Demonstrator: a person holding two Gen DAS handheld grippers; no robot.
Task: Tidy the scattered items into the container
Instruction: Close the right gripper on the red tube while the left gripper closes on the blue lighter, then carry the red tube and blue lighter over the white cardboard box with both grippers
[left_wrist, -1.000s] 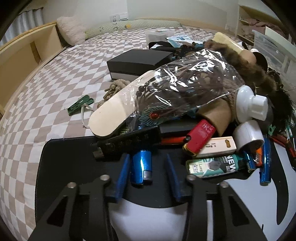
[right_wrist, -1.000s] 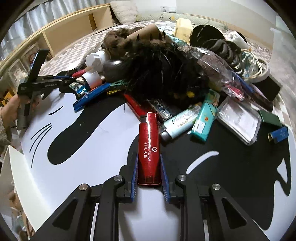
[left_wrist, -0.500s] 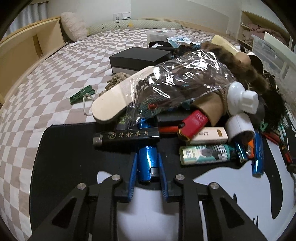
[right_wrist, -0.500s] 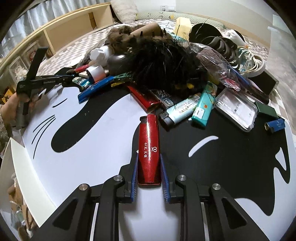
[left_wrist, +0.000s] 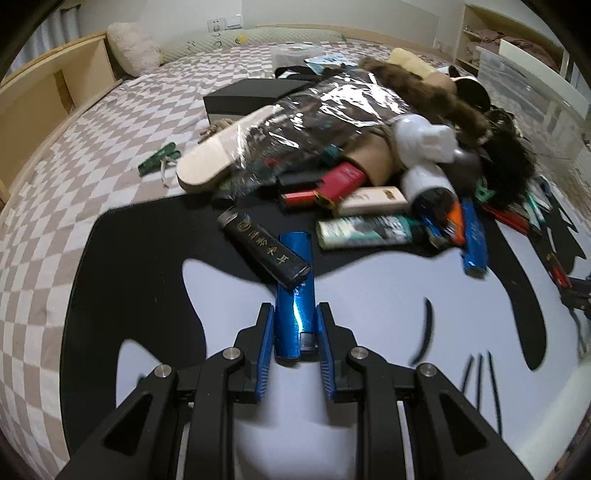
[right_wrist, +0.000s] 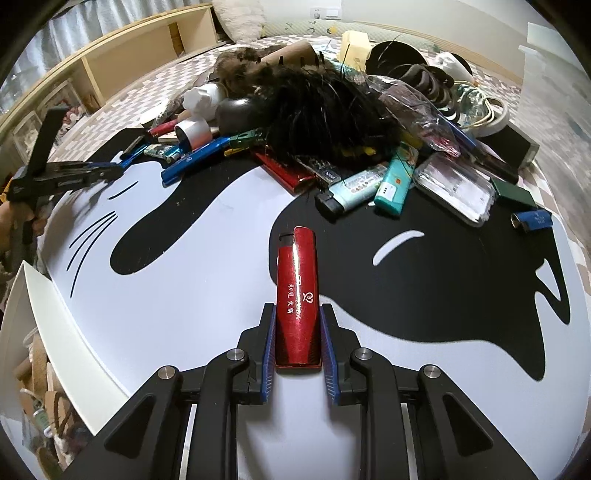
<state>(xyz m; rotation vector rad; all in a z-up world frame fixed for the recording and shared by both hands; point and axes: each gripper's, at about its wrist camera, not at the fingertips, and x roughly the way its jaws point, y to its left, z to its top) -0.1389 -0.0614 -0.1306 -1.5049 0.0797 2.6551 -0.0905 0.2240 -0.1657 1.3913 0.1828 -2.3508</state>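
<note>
- My left gripper (left_wrist: 295, 325) has just closed and pinches a blue lighter (left_wrist: 294, 295), a black lighter (left_wrist: 264, 251) lying across its far end
- My right gripper (right_wrist: 297, 332) clamps a red lighter (right_wrist: 298, 295) over the black-and-white mat (right_wrist: 184, 295), near the clutter heap (right_wrist: 325, 107)

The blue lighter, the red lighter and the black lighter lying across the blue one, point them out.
blue lighter (left_wrist: 294, 310), left wrist view, middle of its body.
red lighter (right_wrist: 298, 295), right wrist view, printed front face.
black lighter (left_wrist: 264, 251), left wrist view, gold-lettered side.
</note>
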